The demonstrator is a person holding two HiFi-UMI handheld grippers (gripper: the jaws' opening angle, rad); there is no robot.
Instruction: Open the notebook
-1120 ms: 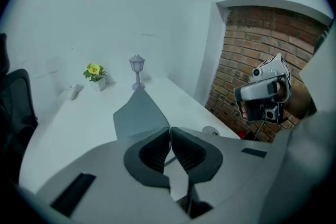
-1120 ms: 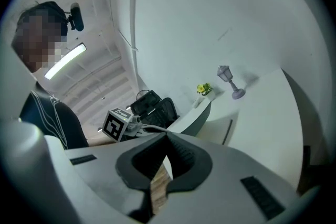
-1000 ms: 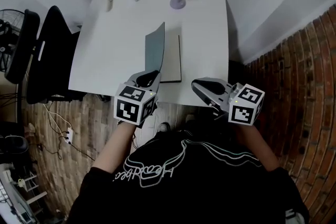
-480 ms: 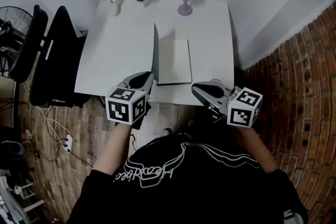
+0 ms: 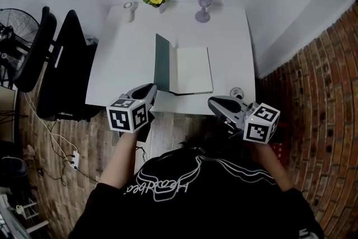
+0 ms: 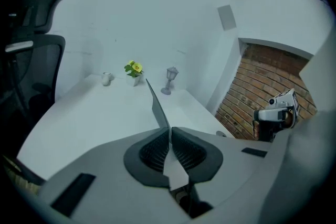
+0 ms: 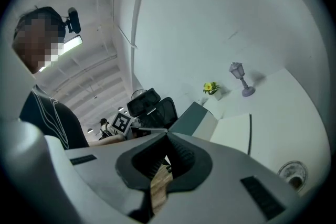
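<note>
Left tongs (image 6: pixel 169 134) tight on notebook (image 5: pixel 193 71) cover (image 5: pixel 161 69), near upright, spine (image 5: pixel 170 73) pointing away; right tongs (image 7: pixel 167 136) closed, empty.

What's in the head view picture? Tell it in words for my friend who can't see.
A person's left tool pinches the gray cover of a notebook and holds it standing up, half open, on a white table. The right tool hangs shut and empty by the table's near edge.

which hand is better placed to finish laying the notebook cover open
Left. The left tool is shut on the cover, which stands near upright over the notebook. The right tool is shut, empty, by the table's near edge.
</note>
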